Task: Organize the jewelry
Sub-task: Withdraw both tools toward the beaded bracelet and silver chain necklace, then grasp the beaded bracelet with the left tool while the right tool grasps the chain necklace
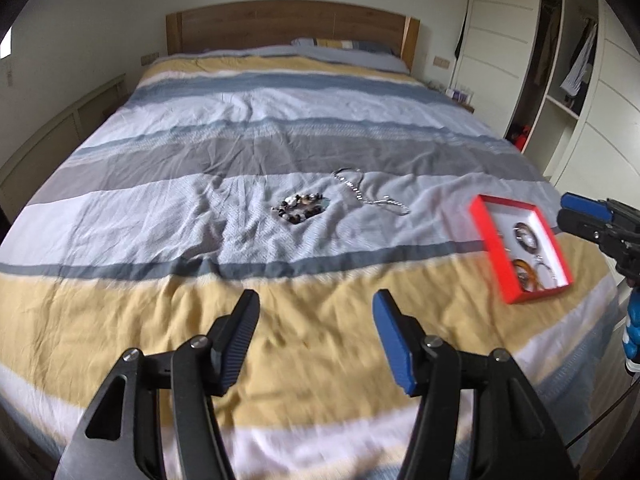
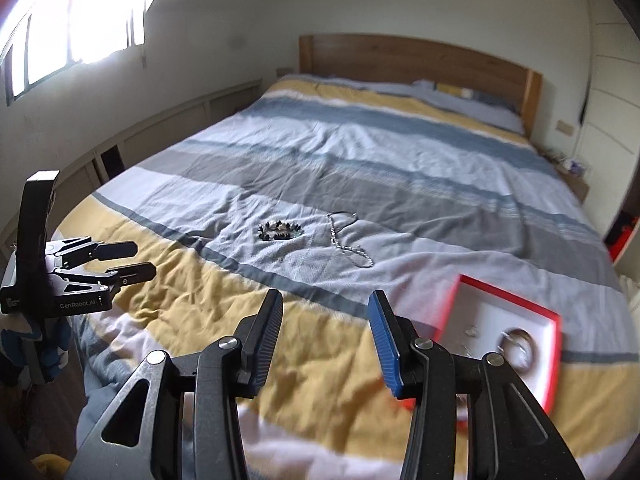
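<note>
On bedspread (image 1: 200, 208): red box (image 1: 486, 236) holds bangles (image 1: 527, 236); left claw (image 1: 316, 336), right claw (image 2: 326, 334) spread, empty.

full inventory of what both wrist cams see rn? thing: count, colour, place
beaded bracelets: a small heap, count unclear, dark and pale beads, mid-bed on the pale stripe
silver chain: 1, silver, right of the beaded heap, lying loose
red box: 1, red outside, white inside, open, near the bed's right edge
bangles in box: several, dark and amber, count blurred
bedspread: 1, yellow, blue, grey and white stripes
headboard: 1, wood, far end
pillow: at least 1, blue-grey, under the headboard
wardrobe: 1, white, right wall, open shelves with clothes
window: 1, bright, left wall
left gripper: jaws open, empty
right gripper: jaws open, empty
</note>
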`<state>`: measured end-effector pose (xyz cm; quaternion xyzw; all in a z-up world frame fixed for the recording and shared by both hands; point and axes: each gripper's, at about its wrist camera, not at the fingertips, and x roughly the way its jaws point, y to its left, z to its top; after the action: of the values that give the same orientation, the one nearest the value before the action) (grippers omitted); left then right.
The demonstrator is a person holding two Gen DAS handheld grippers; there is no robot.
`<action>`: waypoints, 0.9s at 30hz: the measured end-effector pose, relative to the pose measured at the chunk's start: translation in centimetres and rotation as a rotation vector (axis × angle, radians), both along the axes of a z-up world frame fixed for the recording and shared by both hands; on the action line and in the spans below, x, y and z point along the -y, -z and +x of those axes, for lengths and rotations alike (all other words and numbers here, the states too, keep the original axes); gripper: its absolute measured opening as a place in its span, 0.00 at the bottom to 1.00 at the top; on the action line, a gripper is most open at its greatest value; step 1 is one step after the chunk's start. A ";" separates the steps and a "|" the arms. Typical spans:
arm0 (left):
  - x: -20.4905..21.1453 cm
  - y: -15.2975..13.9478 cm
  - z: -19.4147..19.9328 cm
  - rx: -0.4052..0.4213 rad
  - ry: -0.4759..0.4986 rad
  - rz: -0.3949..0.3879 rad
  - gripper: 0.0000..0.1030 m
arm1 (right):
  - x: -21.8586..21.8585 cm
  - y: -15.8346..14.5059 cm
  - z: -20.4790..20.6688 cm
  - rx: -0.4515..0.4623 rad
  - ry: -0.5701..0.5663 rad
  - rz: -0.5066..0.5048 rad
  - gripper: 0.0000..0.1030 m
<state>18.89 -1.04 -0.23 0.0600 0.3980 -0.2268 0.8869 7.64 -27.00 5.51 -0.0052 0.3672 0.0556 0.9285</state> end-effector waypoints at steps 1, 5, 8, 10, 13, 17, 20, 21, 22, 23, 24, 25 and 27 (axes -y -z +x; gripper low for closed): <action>0.3 0.5 1.1 -0.007 0.002 0.005 0.55 | 0.1 1.0 2.0 -0.017 -0.010 0.005 0.43; 2.1 3.0 6.3 -0.036 0.026 0.035 0.55 | 0.5 4.0 7.7 -0.065 -0.038 0.018 0.43; 3.6 5.0 9.6 -0.048 0.061 0.060 0.55 | 0.6 6.5 11.5 -0.100 -0.058 0.019 0.43; 4.7 6.5 12.0 -0.047 0.093 0.081 0.55 | 0.8 8.5 14.3 -0.124 -0.074 0.021 0.43; 5.9 8.0 14.4 -0.041 0.134 0.101 0.55 | 0.6 10.9 17.6 -0.149 -0.102 0.022 0.43; 7.5 9.9 17.3 -0.018 0.191 0.147 0.55 | 0.0 13.4 21.0 -0.169 -0.141 0.023 0.43; 8.2 11.3 18.8 -0.012 0.205 0.160 0.55 | -0.4 15.1 23.1 -0.180 -0.164 0.013 0.43; 8.3 11.9 19.2 -0.016 0.212 0.164 0.55 | -0.5 15.8 23.8 -0.185 -0.171 0.013 0.43; 8.4 12.3 19.6 -0.017 0.218 0.166 0.55 | -0.5 16.2 24.2 -0.189 -0.175 0.011 0.43; 8.5 12.7 19.8 -0.016 0.225 0.167 0.55 | -0.6 16.7 24.7 -0.193 -0.178 0.005 0.43; 8.5 13.0 20.0 -0.014 0.229 0.160 0.55 | -0.7 17.1 25.1 -0.196 -0.179 -0.001 0.43; 8.5 13.3 20.2 -0.016 0.227 0.149 0.57 | -0.7 17.6 25.5 -0.200 -0.179 -0.007 0.43; 8.6 13.6 20.8 -0.023 0.225 0.132 0.60 | -0.5 18.4 26.1 -0.205 -0.172 -0.002 0.43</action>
<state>39.64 -9.60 -13.87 0.1598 0.4130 -0.2986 0.8454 33.79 -26.53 -12.91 -0.0318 0.4585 0.1351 0.8778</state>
